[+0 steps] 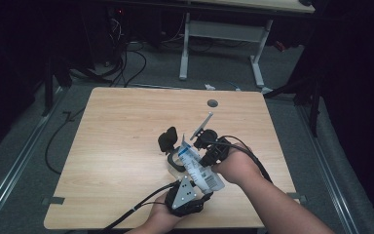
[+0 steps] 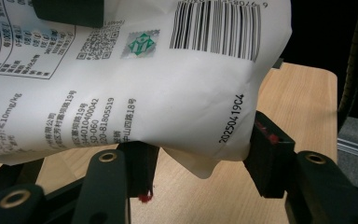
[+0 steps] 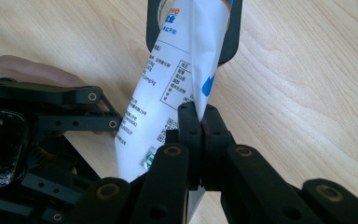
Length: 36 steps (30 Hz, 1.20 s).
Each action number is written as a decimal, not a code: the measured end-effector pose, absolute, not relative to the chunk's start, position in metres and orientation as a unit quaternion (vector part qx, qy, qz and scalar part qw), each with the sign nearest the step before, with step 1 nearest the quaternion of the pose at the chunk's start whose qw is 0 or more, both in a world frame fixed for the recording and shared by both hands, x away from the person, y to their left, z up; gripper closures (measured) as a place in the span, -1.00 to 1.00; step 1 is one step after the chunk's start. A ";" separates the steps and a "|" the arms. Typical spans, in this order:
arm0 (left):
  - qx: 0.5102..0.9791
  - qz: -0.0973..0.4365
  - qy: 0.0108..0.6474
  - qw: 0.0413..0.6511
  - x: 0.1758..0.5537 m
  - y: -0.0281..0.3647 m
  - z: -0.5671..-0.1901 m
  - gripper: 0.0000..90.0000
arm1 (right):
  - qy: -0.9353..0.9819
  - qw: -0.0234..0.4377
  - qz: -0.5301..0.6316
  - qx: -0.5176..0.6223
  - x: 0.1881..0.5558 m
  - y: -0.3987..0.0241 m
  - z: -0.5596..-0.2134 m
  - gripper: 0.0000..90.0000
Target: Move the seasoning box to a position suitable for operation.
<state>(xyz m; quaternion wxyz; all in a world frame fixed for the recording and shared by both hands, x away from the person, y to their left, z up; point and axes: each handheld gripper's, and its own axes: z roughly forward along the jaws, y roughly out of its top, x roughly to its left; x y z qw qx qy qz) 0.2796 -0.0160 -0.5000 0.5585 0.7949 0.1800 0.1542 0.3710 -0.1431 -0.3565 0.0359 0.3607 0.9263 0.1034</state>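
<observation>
Two grippers share the white pouch [image 1: 197,168] above the black holder [image 1: 171,146]: the right gripper [image 3: 199,122] is pinched shut on its edge, the left gripper [image 2: 200,158] is clamped around its bottom, apparently so it can be emptied.

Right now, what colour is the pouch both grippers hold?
White pouch with black print, a barcode and blue accents; left gripper view shows it best.

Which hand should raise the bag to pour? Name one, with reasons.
Left. The left gripper holds the bag at the end away from the black ring, so raising it would likely tip the bag further; the right gripper, shut on its edge, can steady it.
</observation>
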 end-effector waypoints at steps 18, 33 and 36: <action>0.792 0.158 0.183 0.561 0.282 -0.013 -0.498 0.14 | 0.928 0.036 0.099 0.356 0.375 -0.138 -0.355 0.99; 0.789 0.167 0.187 0.562 0.279 -0.016 -0.495 0.12 | 0.929 0.036 0.097 0.354 0.376 -0.136 -0.353 0.99; 0.787 0.171 0.185 0.563 0.279 -0.016 -0.494 0.11 | 0.928 0.039 0.096 0.357 0.375 -0.135 -0.351 0.99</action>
